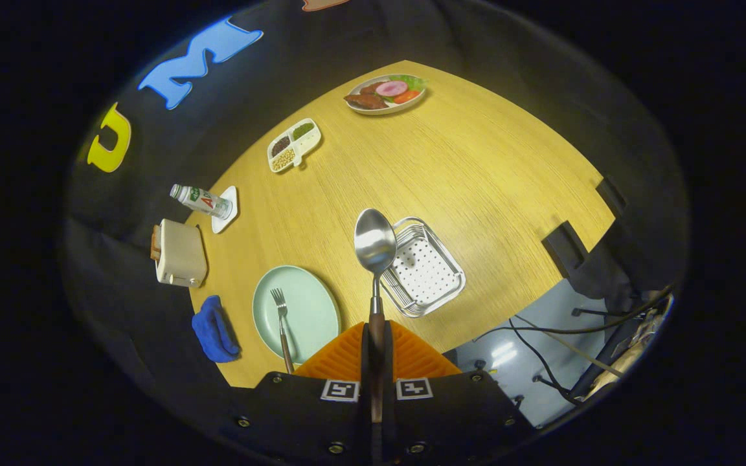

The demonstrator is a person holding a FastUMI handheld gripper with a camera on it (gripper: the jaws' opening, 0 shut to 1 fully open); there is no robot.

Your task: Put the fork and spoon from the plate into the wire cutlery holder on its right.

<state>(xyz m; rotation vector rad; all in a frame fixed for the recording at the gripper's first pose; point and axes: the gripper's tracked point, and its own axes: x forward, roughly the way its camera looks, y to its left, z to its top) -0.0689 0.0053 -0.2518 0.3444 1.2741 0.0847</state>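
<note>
My gripper (377, 340) is shut on the spoon (375, 246), its orange fingers (347, 353) pressing the brown handle from both sides. The steel bowl of the spoon sticks out ahead of the fingers, high over the table, overlapping the left edge of the wire cutlery holder (426, 268). The holder is a low square steel basket with a perforated bottom and nothing in it. To its left lies the pale green plate (305, 314) with the fork (280, 323) on it, tines pointing away from me and handle toward me.
A blue cloth (215, 329), a cream toaster (180, 254) and a small bottle on a white coaster (203, 200) line the wooden table's left edge. Farther off sit a divided snack dish (293, 144) and a plate of food (386, 94). Cables lie on the floor at right.
</note>
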